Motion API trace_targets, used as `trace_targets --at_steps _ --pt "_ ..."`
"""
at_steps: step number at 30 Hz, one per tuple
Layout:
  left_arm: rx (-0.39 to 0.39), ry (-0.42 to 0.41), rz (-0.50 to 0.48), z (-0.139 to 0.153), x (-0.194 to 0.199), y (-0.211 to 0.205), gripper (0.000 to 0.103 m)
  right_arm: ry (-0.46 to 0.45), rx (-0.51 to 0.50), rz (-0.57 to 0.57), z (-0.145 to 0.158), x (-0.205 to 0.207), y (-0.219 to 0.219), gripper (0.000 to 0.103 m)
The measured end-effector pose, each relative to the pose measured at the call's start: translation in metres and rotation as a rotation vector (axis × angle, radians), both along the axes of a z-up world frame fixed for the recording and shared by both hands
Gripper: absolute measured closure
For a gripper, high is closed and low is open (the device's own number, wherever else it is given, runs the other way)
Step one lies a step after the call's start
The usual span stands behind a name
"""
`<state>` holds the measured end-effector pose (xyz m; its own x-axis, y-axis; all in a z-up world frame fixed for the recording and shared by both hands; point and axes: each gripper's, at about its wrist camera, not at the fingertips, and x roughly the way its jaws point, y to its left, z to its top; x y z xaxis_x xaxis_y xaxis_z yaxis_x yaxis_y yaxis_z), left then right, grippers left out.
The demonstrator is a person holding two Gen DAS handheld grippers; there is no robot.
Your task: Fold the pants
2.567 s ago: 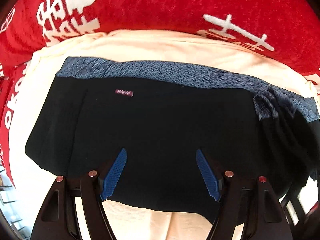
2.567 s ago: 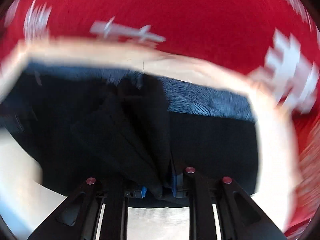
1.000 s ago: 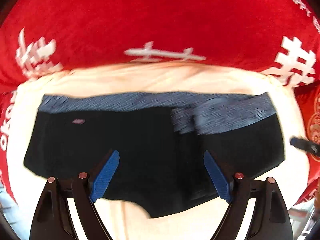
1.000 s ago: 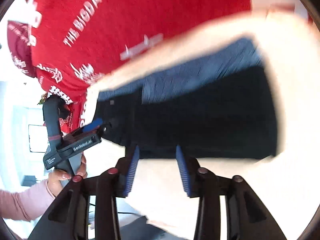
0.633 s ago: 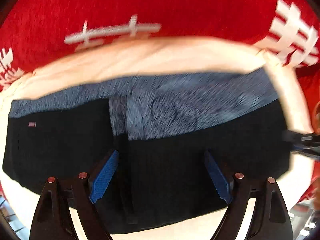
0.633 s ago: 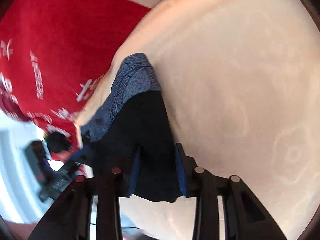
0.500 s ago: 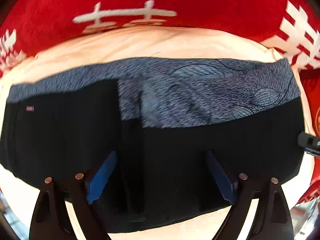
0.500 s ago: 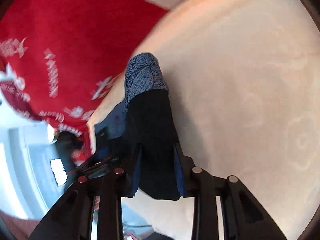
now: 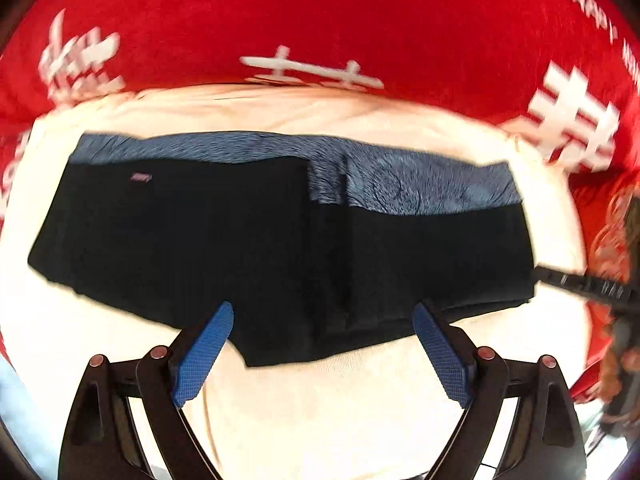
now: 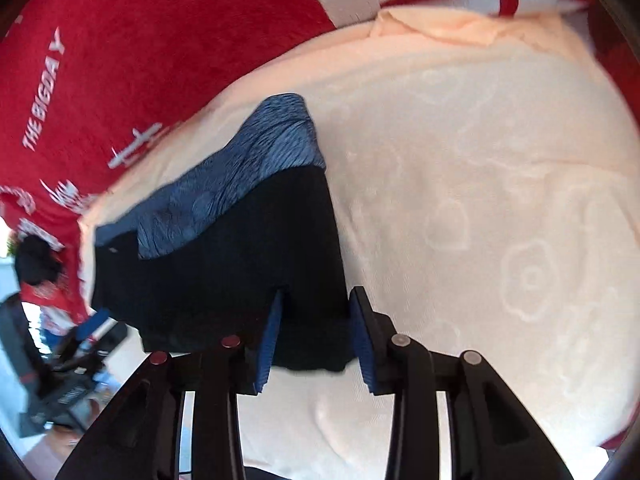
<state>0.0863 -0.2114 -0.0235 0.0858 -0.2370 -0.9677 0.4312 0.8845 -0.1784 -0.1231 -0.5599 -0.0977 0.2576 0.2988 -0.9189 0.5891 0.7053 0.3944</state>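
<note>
The black pants with a blue-grey patterned waistband [image 9: 248,232] lie flat on a cream quilted cloth [image 9: 360,408] that covers part of a red plush blanket with white lettering [image 9: 320,20]. Their long axis runs left to right across the left wrist view, waistband along the far edge, and a right-hand portion already lies doubled over the middle.

On the left, the left gripper [image 9: 322,356] hangs above the near edge of the pants with its blue-padded jaws spread wide and nothing between them. The fabric lies just beyond its fingertips, so it is not touching.

On the right, the right gripper [image 10: 316,336] stands at the right end of the pants, its jaws narrow and straddling the near corner of the black fabric [image 10: 308,320]. They have just been opening a little, and the corner remains between the pads, which appear to stand slightly off it. From here the garment stretches away to the far left.

The right gripper is the nearer to a fold edge, so I judge the next fold would carry this right end leftward along the long axis.

No containers are in view.
</note>
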Motion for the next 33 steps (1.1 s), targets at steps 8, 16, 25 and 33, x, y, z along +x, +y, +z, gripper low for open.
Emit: trace_targets --at_steps 8,16,25,33 --pt "-0.102 -0.022 0.07 0.029 -0.006 0.06 0.0 0.045 -0.05 0.09 0.036 -0.003 0.053 0.043" --pt "-0.06 -0.067 0.011 0.048 -0.017 0.088 0.0 0.067 -0.098 0.24 0.058 0.017 0.136 0.021" --pt "-0.029 -0.059 0.026 0.061 -0.02 0.122 0.0 0.147 -0.178 0.42 0.074 0.041 0.207 0.02" --pt "-0.012 -0.034 0.123 0.058 -0.013 0.161 0.0 0.135 -0.188 0.507 0.094 0.062 0.248 0.02"
